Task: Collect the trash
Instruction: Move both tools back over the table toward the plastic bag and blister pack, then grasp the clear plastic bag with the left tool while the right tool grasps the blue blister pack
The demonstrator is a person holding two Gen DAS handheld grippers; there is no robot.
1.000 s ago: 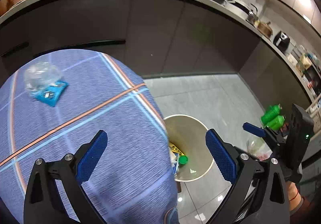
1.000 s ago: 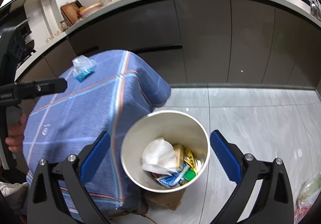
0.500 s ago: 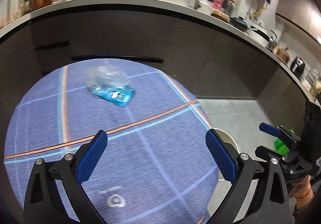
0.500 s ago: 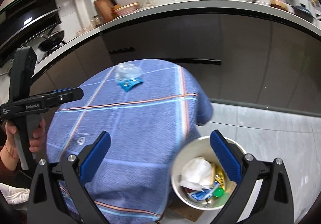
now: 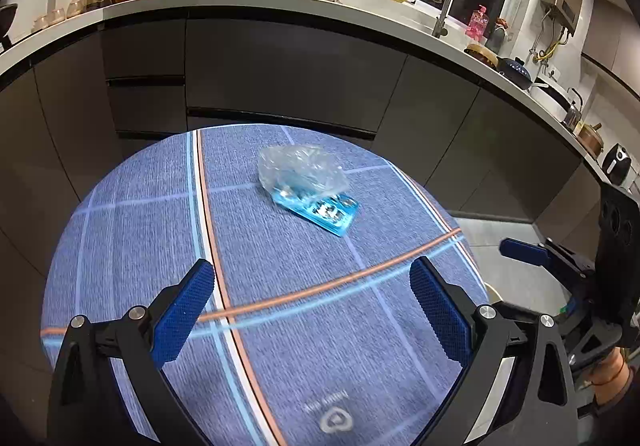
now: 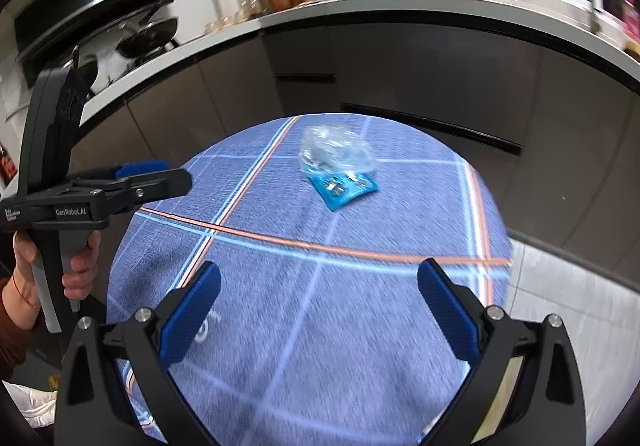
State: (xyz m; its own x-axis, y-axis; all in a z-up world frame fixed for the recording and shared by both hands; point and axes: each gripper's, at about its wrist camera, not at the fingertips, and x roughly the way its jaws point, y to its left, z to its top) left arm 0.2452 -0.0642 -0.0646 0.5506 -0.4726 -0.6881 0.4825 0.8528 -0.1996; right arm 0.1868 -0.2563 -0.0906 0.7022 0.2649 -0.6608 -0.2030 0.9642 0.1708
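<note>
A crumpled clear plastic bag lies on a flat blue wrapper on the far part of the blue striped tablecloth. Both show in the right wrist view too, the bag over the wrapper. My left gripper is open and empty above the cloth, short of the trash. My right gripper is open and empty over the near right part of the cloth. The left gripper also shows from the side in the right wrist view.
Dark kitchen cabinets under a white counter stand behind the table. The rim of the trash bin peeks out past the table's right edge, over grey floor tiles. The right gripper's body is at the right.
Both grippers have swung left from the trash bin to over the table. The bin has left the right wrist view, and the bag and wrapper are now nearer and centred.
</note>
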